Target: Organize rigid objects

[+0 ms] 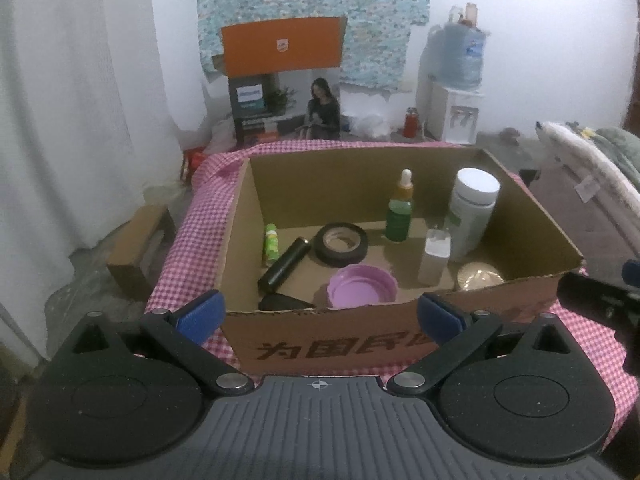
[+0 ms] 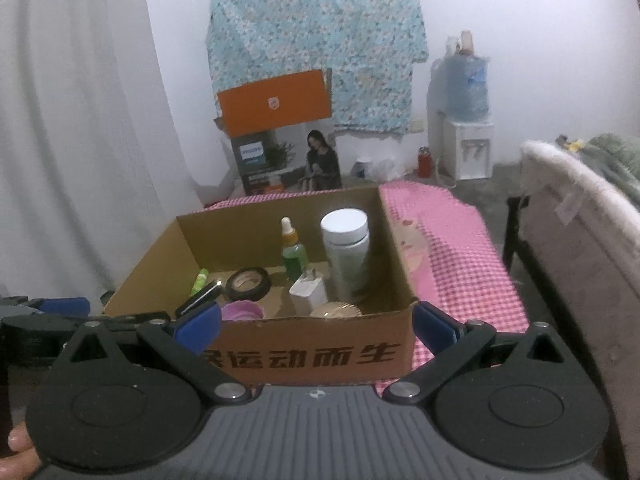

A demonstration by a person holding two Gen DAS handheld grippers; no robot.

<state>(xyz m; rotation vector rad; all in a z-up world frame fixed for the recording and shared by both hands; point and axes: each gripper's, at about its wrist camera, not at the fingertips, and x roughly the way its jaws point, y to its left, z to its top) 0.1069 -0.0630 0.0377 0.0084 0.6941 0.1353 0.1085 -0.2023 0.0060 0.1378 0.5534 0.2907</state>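
Note:
An open cardboard box [image 1: 532,220] [image 2: 396,248] sits on a pink checked cloth [image 1: 184,248] [image 2: 460,264]. Inside it are a white-capped jar [image 1: 472,212] [image 2: 346,252], a green dropper bottle [image 1: 400,212] [image 2: 293,256], a black tape roll [image 1: 341,244] [image 2: 248,284], a purple lid [image 1: 362,286] [image 2: 242,312], a black tube [image 1: 283,266], a small green bottle [image 1: 271,244], a white charger [image 1: 434,256] [image 2: 308,290] and a gold disc [image 1: 480,276] [image 2: 336,311]. My left gripper [image 1: 320,314] and right gripper [image 2: 316,326] hover open before the box's near wall, holding nothing.
An orange and dark box [image 1: 280,76] leans on the far wall below a patterned cloth. A water dispenser [image 1: 456,92] stands at the right. A padded chair [image 2: 580,240] is right of the table. A small cardboard box [image 1: 140,248] lies on the floor at left.

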